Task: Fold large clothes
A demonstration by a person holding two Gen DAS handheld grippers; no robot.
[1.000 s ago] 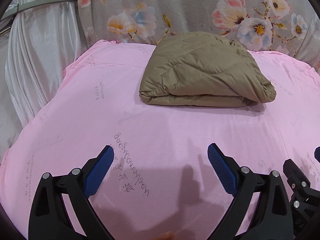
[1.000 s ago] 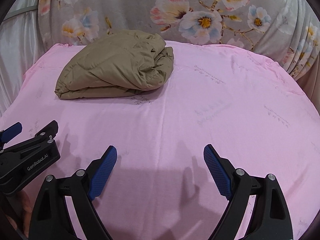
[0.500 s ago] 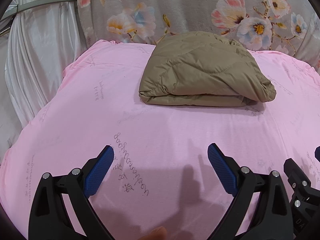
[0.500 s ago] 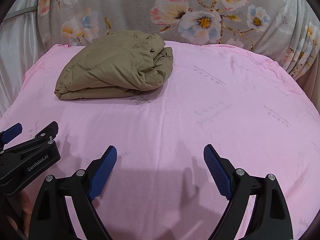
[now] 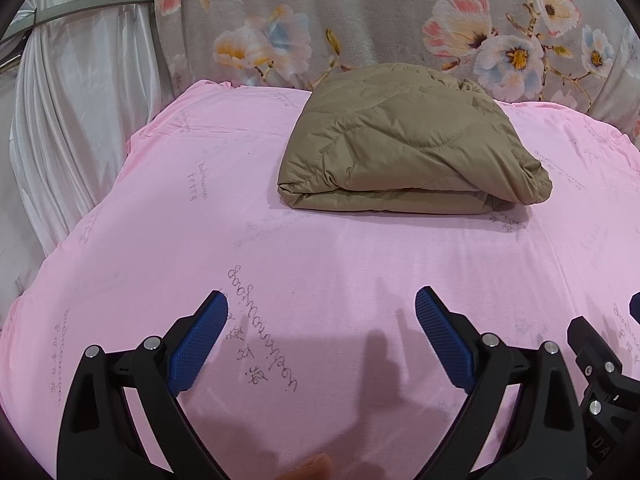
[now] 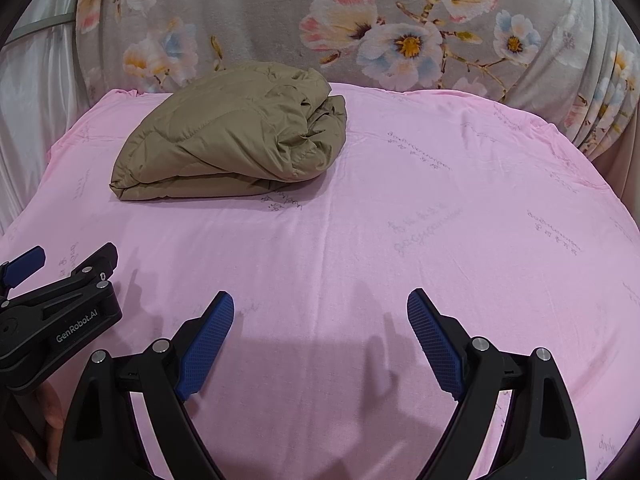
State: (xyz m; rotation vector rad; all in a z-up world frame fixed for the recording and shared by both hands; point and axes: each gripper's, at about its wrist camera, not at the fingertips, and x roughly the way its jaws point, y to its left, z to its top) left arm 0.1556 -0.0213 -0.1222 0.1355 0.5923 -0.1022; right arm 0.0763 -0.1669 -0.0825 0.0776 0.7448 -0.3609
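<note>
A tan quilted jacket [image 5: 408,144] lies folded into a compact bundle at the far side of the pink sheet [image 5: 320,248]. In the right wrist view the same jacket [image 6: 236,140] sits far left, its rolled end facing right. My left gripper [image 5: 322,304] hovers open over bare sheet well short of the jacket, nothing between its blue pads. My right gripper [image 6: 320,304] is likewise open and empty, over the sheet's near middle. The left gripper's body [image 6: 60,320] shows at the lower left of the right wrist view.
A grey floral blanket [image 5: 380,20] rises behind the sheet and wraps round its right side [image 6: 600,92]. White satin drapery [image 5: 72,128] hangs off the left edge. The sheet bears faint printed script [image 6: 424,232]. A fingertip [image 5: 308,468] pokes in at the bottom.
</note>
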